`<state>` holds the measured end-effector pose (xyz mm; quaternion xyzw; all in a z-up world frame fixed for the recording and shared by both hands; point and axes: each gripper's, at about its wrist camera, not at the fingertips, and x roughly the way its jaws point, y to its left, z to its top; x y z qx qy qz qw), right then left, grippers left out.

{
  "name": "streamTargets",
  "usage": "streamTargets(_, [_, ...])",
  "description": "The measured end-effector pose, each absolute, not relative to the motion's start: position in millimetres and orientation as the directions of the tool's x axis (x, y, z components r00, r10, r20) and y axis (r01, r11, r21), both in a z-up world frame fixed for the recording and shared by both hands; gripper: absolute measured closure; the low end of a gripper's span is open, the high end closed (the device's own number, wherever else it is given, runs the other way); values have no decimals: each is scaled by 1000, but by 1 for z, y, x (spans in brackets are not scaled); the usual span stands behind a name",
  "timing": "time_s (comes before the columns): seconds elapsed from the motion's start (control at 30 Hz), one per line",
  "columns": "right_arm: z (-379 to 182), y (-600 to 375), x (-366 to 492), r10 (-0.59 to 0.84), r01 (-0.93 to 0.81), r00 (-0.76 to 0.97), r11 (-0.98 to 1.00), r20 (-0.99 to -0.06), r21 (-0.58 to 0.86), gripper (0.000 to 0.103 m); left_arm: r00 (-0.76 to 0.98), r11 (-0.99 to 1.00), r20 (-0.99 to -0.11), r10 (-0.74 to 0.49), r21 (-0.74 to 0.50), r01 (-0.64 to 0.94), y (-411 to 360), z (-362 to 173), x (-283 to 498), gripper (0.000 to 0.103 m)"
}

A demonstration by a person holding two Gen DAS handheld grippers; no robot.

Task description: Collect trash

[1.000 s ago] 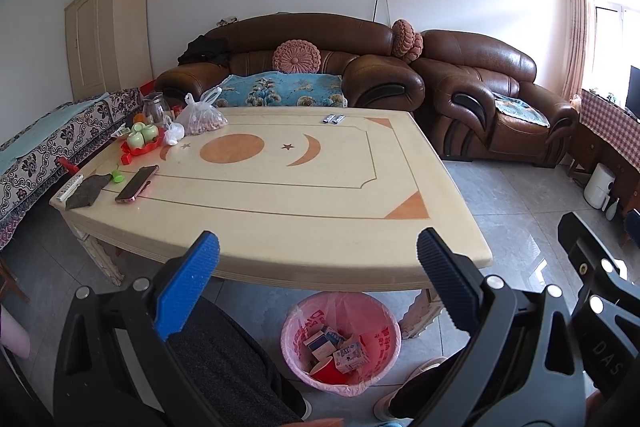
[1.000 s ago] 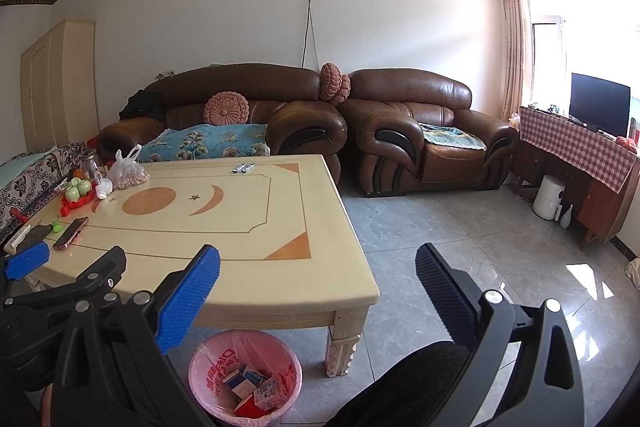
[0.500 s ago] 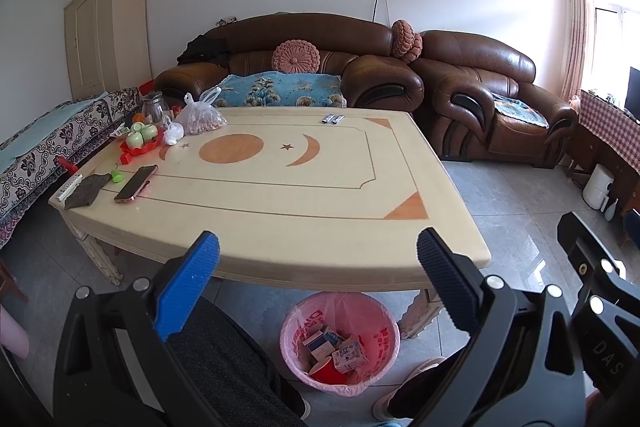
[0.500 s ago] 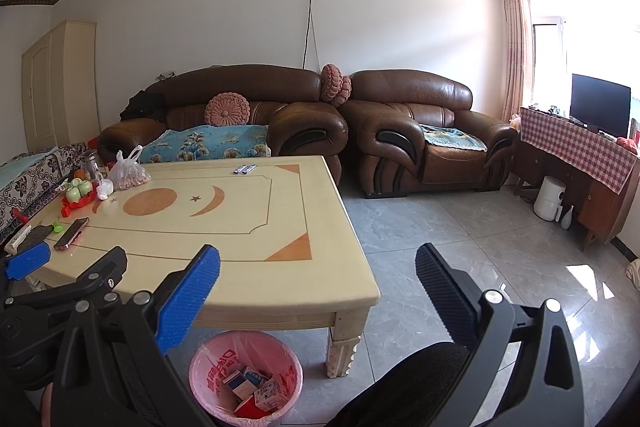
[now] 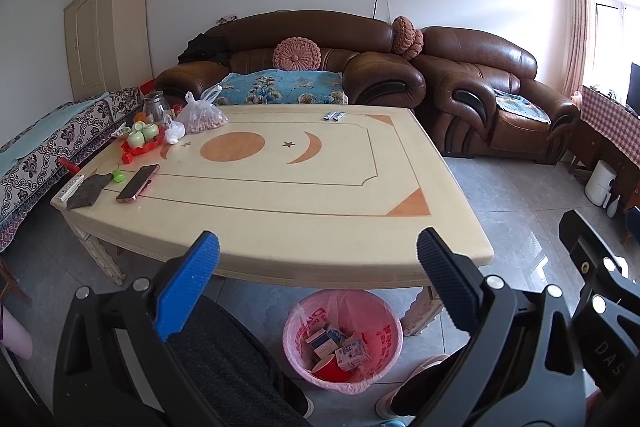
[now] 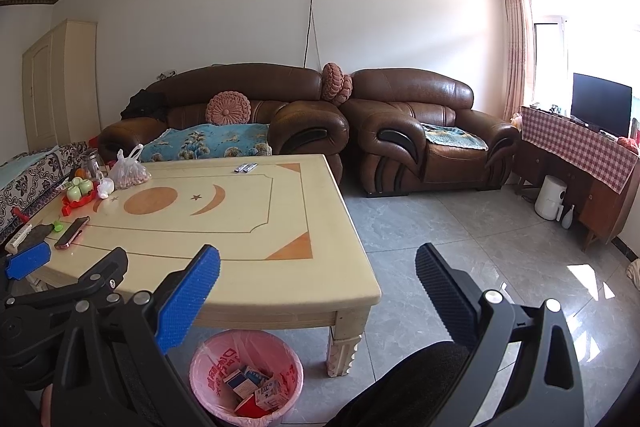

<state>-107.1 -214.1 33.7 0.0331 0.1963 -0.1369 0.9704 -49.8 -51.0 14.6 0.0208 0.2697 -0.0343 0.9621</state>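
Trash: cartons and a red cup (image 5: 325, 372) lie inside a pink-lined bin (image 5: 298, 323) on the grey tile floor, tucked partly under the near edge of the cream table (image 5: 280, 187); the right wrist view shows the same bin (image 6: 208, 359) beside the carved table leg (image 6: 344, 351).
Left gripper: the left gripper (image 5: 318, 255) is held level above the person's dark-trousered lap, pointing across the table, its jaws spread wide with nothing between them; one blue pad (image 5: 188, 281) and one black ribbed pad (image 5: 444, 277) frame the table edge.
Right gripper: the right gripper (image 6: 318, 267) sits just beside the left one, aimed the same way, also wide open and empty; the left tool's black body (image 6: 60, 303) crosses the lower left of its view.
Table top: two small silver wrappers (image 5: 334, 115) lie near the far edge; a phone (image 5: 137, 183), a dark cloth (image 5: 89, 184), a white remote (image 5: 70, 187) and a small green piece (image 5: 118, 175) sit at the left end, well apart from both grippers.
Far left corner: a red tray of green cups (image 5: 141, 139), a knotted white plastic bag (image 5: 200, 115) and a glass jar (image 5: 156, 105) are grouped together.
Backdrop: a brown leather sofa (image 5: 292, 67) with a round pink cushion (image 5: 297, 54) and a matching armchair (image 5: 488, 95) line the white wall; a black screen (image 6: 601, 104) stands on a cabinet draped in checked cloth (image 6: 576, 143).
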Motion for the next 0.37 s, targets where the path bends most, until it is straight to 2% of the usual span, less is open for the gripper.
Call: streamTargets(0.37, [34,-213,-107,-253,279,887,960,-386,13,7,857,997,-513,-47,28,71,-50,16,-53,6])
